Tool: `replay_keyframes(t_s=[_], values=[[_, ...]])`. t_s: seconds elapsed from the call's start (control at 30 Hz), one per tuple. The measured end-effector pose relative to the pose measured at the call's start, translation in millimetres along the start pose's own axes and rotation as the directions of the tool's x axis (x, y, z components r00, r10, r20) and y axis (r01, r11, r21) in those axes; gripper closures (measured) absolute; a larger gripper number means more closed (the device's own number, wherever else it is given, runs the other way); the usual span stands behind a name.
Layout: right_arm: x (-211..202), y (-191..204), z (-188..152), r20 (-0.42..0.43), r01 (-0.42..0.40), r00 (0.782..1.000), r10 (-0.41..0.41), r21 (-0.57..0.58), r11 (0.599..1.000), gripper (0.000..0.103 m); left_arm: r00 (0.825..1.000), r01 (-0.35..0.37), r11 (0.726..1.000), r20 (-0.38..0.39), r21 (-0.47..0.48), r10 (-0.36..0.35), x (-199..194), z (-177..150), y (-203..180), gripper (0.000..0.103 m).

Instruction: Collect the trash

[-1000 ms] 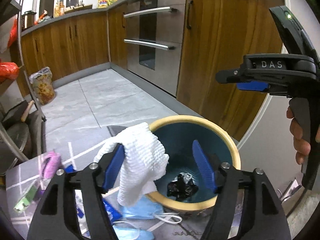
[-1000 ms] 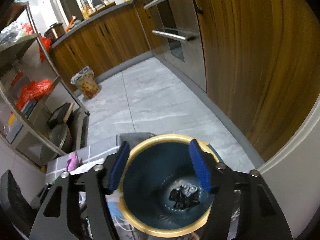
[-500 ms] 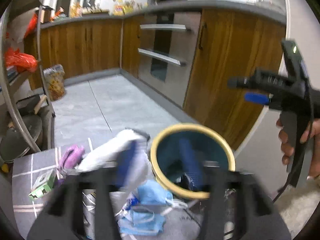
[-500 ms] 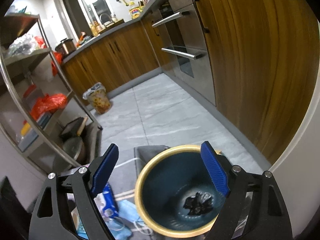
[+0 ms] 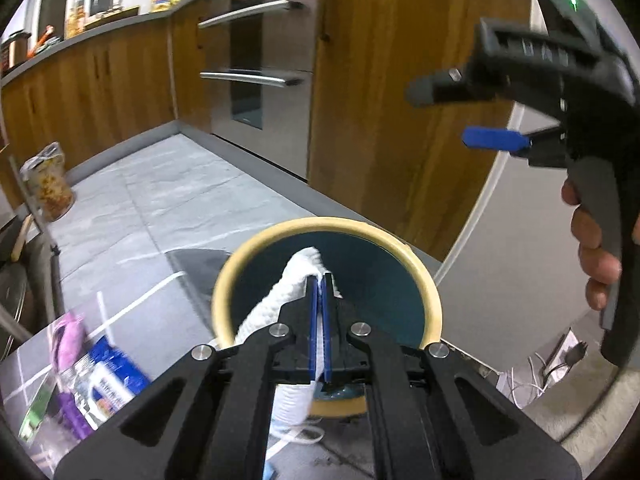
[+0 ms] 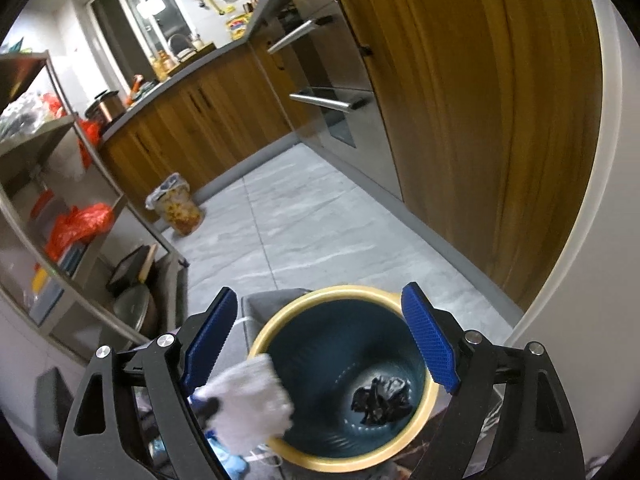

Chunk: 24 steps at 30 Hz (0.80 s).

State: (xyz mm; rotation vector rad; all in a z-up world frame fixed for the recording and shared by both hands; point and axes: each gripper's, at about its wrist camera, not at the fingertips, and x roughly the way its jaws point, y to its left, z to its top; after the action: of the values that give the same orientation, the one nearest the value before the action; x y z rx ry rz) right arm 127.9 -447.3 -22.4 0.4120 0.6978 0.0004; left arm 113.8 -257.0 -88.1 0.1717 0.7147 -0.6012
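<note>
Clamping now on the white rag (image 5: 280, 300), the left gripper (image 5: 319, 280), spread a second ago, holds it over the bin (image 5: 430, 292); right gripper (image 6: 316, 332) gapes empty above.

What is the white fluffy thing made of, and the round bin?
The white crumpled sheet looks like paper towel: matte, with a dimpled quilted texture. The round teal bin with the yellow rim seems to be plastic: smooth, slightly shiny, with moulded ridges inside.

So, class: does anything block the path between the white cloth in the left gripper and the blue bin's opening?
Nothing visible does. The left gripper holds the white textured cloth over the yellow-rimmed blue bin, whose mouth is open; only crumpled black trash lies at the bottom.
</note>
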Motion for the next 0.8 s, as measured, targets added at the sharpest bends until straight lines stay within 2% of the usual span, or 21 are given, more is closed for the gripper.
replay_keyframes(t_s=[0.17, 0.2, 0.23, 0.3, 0.43, 0.57, 0.67, 0.8], values=[[6.6, 7.3, 1.9, -0.013, 0.005, 1.000, -0.006, -0.058, 0.998, 0.019, 0.999, 0.004, 1.000, -0.055, 0.028, -0.003, 27.1, -1.8, -10.1, 0.098], [7.4, 8.4, 2.1, -0.015, 0.008, 1.000, -0.009, -0.070, 0.998, 0.018, 0.997, -0.009, 0.999, -0.079, 0.032, 0.011, 33.5, -4.1, -9.9, 0.086], [8.1, 8.3, 2.0, -0.017, 0.009, 1.000, -0.010, -0.074, 0.997, 0.018, 0.995, -0.021, 0.999, -0.097, 0.025, 0.023, 38.6, -6.1, -8.7, 0.061], [10.1, 8.6, 2.1, -0.024, 0.006, 1.000, -0.008, -0.072, 0.997, 0.018, 0.994, -0.041, 0.999, -0.101, -0.003, 0.040, 41.5, -9.1, -5.0, 0.034], [10.7, 7.8, 2.2, -0.025, 0.000, 1.000, -0.002, -0.065, 0.998, 0.018, 0.992, -0.063, 0.997, -0.109, -0.032, 0.060, 39.6, -12.6, 4.2, 0.033], [10.0, 8.1, 1.2, -0.026, -0.008, 1.000, 0.006, -0.059, 0.998, 0.018, 0.990, -0.050, 0.997, -0.132, -0.055, 0.042, 39.4, -19.5, 9.8, 0.033], [9.6, 6.7, 0.5, -0.030, -0.011, 0.999, 0.010, -0.051, 0.999, 0.018, 0.988, -0.032, 0.998, -0.152, -0.051, 0.024, 40.4, -24.8, 9.5, 0.033], [8.1, 7.7, 1.0, -0.032, -0.012, 0.999, 0.011, -0.044, 0.999, 0.018, 0.987, -0.052, 0.998, -0.156, -0.040, 0.045, 35.3, -28.3, 9.5, 0.033]])
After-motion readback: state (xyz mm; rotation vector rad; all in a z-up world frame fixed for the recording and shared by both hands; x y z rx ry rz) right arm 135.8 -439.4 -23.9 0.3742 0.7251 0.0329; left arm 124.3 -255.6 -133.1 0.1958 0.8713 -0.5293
